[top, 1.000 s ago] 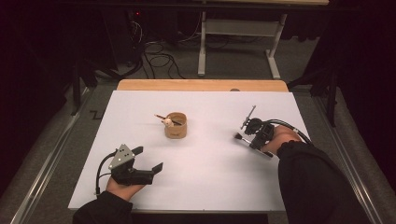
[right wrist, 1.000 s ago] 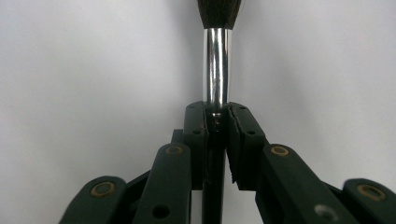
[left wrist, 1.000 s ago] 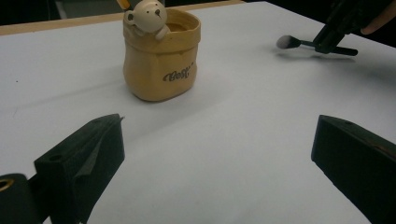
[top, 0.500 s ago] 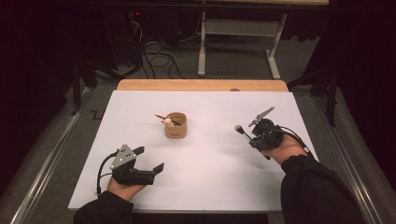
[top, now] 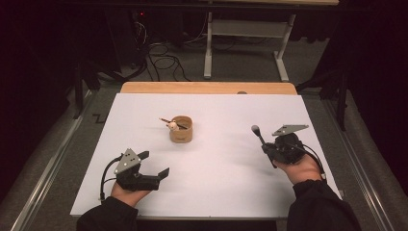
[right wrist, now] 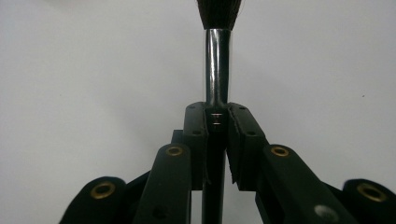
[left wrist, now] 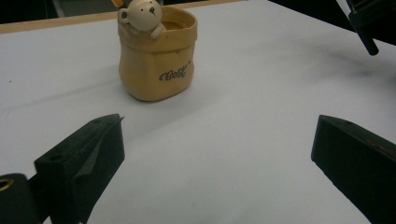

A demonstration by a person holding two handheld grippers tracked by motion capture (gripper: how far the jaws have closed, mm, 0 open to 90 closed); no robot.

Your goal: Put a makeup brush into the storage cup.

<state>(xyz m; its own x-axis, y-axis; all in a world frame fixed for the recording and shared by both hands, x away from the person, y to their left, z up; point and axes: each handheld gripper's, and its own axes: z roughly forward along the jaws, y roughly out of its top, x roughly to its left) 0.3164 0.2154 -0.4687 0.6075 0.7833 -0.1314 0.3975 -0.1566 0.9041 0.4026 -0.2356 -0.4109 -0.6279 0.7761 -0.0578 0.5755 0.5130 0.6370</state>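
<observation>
A tan pot (top: 181,129) with a small bear figure (top: 171,125) on its rim stands mid-table, and a thin stick (top: 165,120) pokes out of it. In the left gripper view the pot (left wrist: 156,56) and bear (left wrist: 140,14) lie ahead of my left gripper (left wrist: 217,140), whose jaws stand wide apart with nothing between them. My left gripper (top: 155,163) rests near the front left of the table. My right gripper (top: 268,150), at the right, is shut on a black-handled brush (top: 258,134). The brush's silver ferrule (right wrist: 217,60) and dark bristles (right wrist: 218,9) point away from the jaws.
A white sheet (top: 216,192) covers the wooden table (top: 207,87). Beyond the table's far edge are a desk frame (top: 245,38) and loose cables (top: 163,53) on the floor. The right gripper (left wrist: 369,23) with the brush handle shows at the top right of the left gripper view.
My right hand has turned and drawn back toward the near right with the brush still held, so the brush head now points up and left. The left gripper has stayed put.
</observation>
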